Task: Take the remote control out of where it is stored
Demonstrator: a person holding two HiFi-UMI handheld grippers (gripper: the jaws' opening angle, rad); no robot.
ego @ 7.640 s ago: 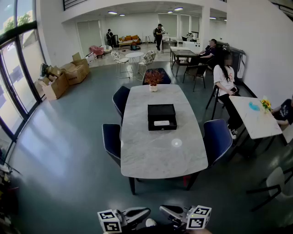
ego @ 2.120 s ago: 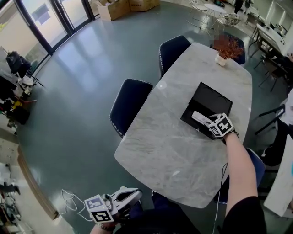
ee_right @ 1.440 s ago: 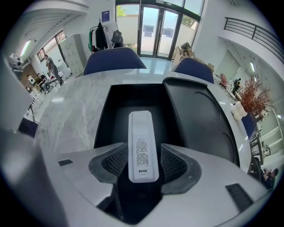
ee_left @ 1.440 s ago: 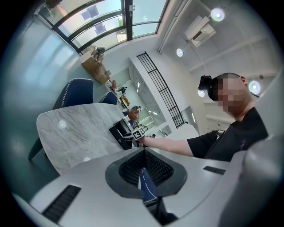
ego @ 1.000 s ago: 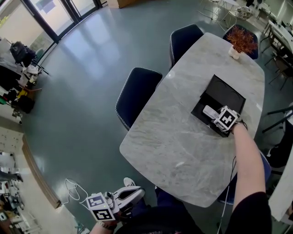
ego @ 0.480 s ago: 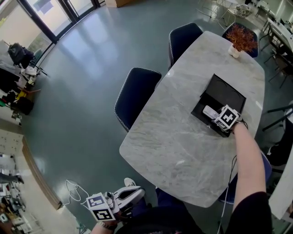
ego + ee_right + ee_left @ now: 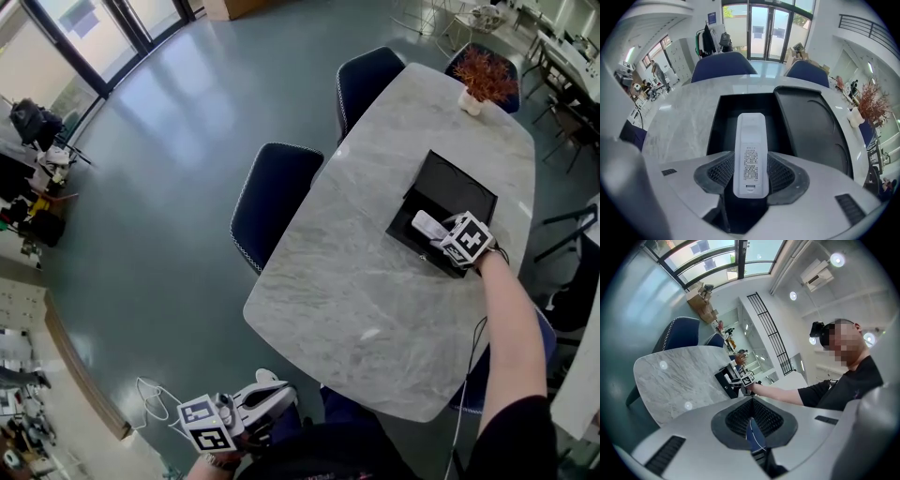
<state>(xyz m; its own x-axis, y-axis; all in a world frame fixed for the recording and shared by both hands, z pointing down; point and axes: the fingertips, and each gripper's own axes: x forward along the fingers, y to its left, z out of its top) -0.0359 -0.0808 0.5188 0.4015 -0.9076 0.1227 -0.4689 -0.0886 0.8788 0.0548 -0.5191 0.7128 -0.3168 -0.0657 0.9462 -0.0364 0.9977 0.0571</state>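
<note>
The remote (image 7: 750,154) has come up off the floor of the box (image 7: 448,192) in the last half second. The right gripper (image 7: 439,234) is clamped on its near end and holds it just above the open tray, so the lift has begun but the remote isn't clear of the box yet (my reading). Its long axis runs along the jaws, label side up, with the free end pointing far-left across the table (image 7: 347,281). The left gripper (image 7: 751,427) hangs low, closed on nothing.
</note>
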